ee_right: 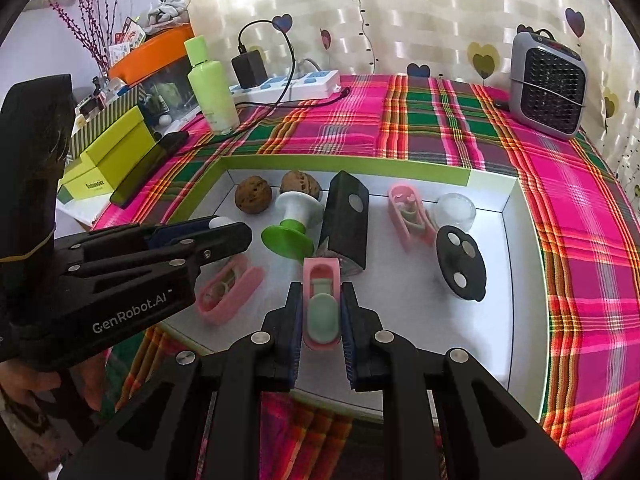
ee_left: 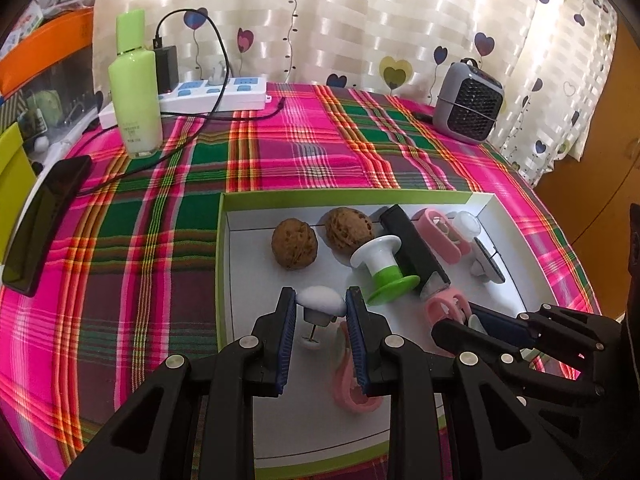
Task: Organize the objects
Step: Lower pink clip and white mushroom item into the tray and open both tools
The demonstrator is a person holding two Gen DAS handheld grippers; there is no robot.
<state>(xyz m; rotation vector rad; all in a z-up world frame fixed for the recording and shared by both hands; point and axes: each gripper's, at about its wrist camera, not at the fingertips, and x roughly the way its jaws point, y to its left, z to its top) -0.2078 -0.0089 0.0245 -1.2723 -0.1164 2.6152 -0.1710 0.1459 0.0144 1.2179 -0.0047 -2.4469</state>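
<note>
A shallow white box with a green rim lies on the plaid cloth. My left gripper is shut on a white mushroom-shaped piece just above the box's near left floor. My right gripper is shut on a pink case with a green insert over the near middle. In the box lie two walnuts, a white-and-green spool, a black block, two more pink cases, a clear dome and a black disc.
A green bottle, a power strip with cables and a grey heater stand along the back by the curtain. A dark phone-like slab lies at the left edge. A yellow-green carton sits off the table's left.
</note>
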